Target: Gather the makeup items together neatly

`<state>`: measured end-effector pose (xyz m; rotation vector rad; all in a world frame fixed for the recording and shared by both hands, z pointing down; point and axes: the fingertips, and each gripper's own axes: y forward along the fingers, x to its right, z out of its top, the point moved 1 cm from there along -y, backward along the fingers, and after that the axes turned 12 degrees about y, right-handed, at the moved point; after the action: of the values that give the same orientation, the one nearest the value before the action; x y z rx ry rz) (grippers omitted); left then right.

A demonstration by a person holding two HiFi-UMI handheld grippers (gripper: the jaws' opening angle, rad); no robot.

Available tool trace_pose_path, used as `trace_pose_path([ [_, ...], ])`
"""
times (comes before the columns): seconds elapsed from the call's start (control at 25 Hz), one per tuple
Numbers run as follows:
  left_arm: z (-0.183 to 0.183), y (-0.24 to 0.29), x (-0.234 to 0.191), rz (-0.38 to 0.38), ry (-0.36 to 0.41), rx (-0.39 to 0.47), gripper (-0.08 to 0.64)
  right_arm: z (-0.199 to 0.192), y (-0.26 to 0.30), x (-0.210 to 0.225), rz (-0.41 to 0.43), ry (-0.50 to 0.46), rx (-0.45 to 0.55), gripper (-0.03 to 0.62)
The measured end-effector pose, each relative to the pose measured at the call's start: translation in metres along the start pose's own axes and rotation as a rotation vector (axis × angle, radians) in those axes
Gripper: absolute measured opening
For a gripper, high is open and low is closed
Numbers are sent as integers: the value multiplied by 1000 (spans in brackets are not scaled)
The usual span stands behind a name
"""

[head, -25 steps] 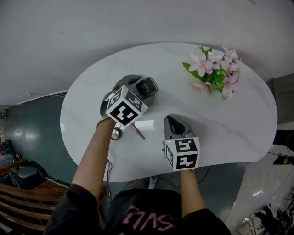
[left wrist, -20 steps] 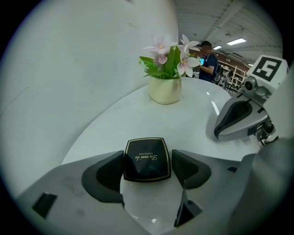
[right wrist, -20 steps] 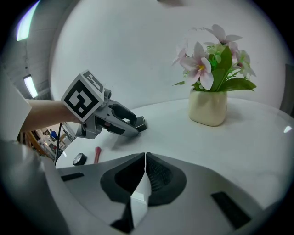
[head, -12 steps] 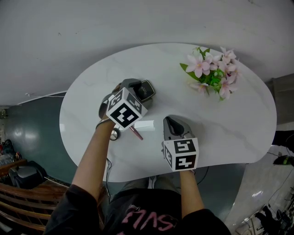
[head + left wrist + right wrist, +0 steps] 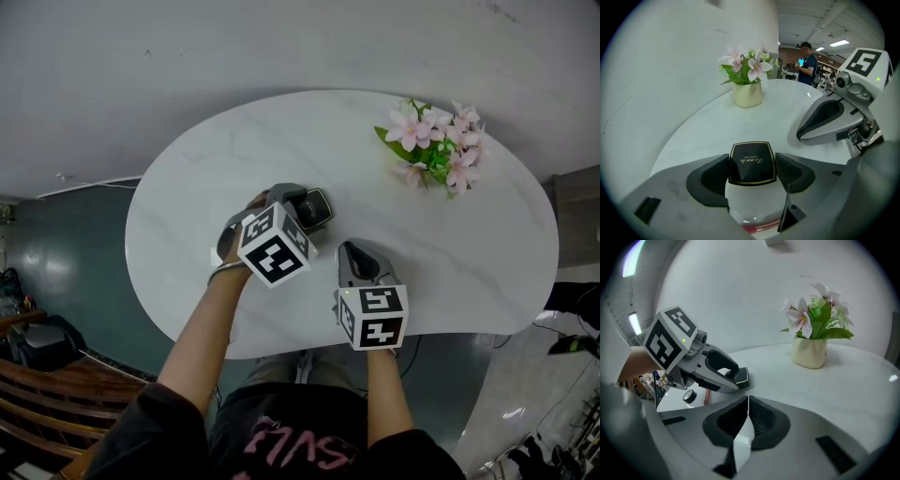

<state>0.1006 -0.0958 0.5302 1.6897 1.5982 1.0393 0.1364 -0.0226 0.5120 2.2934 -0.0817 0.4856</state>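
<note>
The left gripper (image 5: 305, 208) is clamped on a black square powder compact with gold trim (image 5: 751, 161), one pad against each side, near the middle of the white marble-patterned oval table (image 5: 234, 150). The right gripper (image 5: 748, 401) is positioned just beside it, its jaws pressed together with nothing between them. A small round silver-topped item (image 5: 688, 396) and a pink pencil (image 5: 705, 398) lie beneath the left gripper. A cream pot of pink flowers (image 5: 433, 150) stands well apart.

I note compact (image 5: 752, 162) black, gold edging, gold script; desk (image 5: 234, 159) white, faint grey veining; flowers (image 5: 433, 141) pink, green leaves; pot (image 5: 747, 94) cream.
</note>
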Motion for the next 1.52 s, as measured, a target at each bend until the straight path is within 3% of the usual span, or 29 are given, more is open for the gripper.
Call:
trace_pose_path([
  [0.36, -3, 13, 24, -11, 60, -41, 302, -11, -8, 5, -3, -9, -12, 67],
  [0.52, 1, 7, 23, 10, 43, -6, 304, -8, -9, 2, 4, -18, -9, 67],
  [0.8, 9, -49, 9, 145, -158, 179, 302, 5, -12, -13, 32, -65, 18, 67],
  [1.08, -22, -96, 8, 278, -384, 275, 296, 17, -16, -38, 75, -125, 36, 67],
  [1.12, -28, -102, 9, 303, -418, 282, 274, 19, -16, -42, 83, -134, 39, 67],
  [1.2, -41, -113, 9, 375, -476, 295, 114, 22, -17, -48, 98, -153, 43, 67],
  [1.28, -54, -122, 9, 442, -531, 299, 40, 24, -17, -54, 110, -172, 44, 67],
  [1.52, -79, -137, 17, 482, -672, 309, 11, 28, -18, -68, 136, -212, 40, 67],
])
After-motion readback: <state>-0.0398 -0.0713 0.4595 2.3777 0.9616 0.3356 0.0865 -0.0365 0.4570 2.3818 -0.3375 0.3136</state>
